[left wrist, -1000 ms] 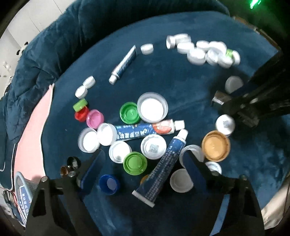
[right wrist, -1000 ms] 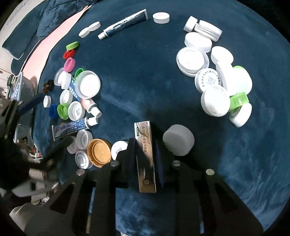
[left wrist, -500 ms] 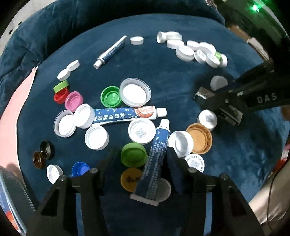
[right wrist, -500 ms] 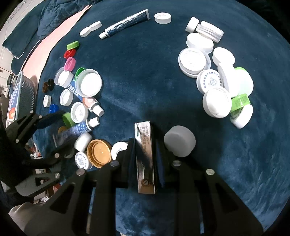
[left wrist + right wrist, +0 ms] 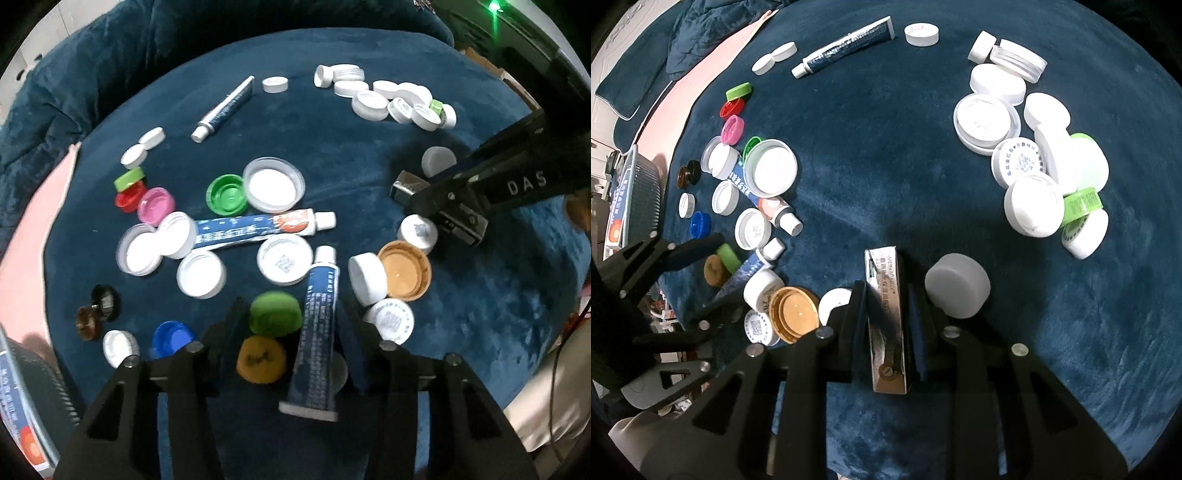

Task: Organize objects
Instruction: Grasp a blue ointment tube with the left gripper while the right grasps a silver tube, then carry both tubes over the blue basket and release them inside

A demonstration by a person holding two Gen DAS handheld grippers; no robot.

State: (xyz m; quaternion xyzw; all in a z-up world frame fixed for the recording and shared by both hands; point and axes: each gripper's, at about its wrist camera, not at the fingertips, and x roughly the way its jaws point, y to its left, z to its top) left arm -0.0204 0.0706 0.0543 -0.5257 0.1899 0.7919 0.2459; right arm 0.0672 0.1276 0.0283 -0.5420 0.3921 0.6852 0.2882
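Note:
Many loose caps and tubes lie on a dark blue velvet cloth (image 5: pixel 332 147). My left gripper (image 5: pixel 291 325) is open, its fingers astride a green cap (image 5: pixel 275 314) and a dark blue tube (image 5: pixel 317 332) with a white cap; an orange cap (image 5: pixel 260 358) lies just below. My right gripper (image 5: pixel 886 306) is shut on a small silver box (image 5: pixel 888 325), held just above the cloth; it also shows in the left wrist view (image 5: pixel 439 206). A frosted white cap (image 5: pixel 956 290) lies beside its right finger.
A cluster of white caps (image 5: pixel 1034 155) sits at the right. A blue and red toothpaste tube (image 5: pixel 258 229) lies mid-pile, a slim tube (image 5: pixel 225 109) at the far side. A brown cap (image 5: pixel 404 275), pink (image 5: pixel 155 205) and red (image 5: pixel 127 194) caps lie around. A pink cloth (image 5: pixel 26 229) borders the left.
My left gripper has moved forward and down over the pile, and its fingers have narrowed around the green cap and dark blue tube. The right gripper holds still with the silver box.

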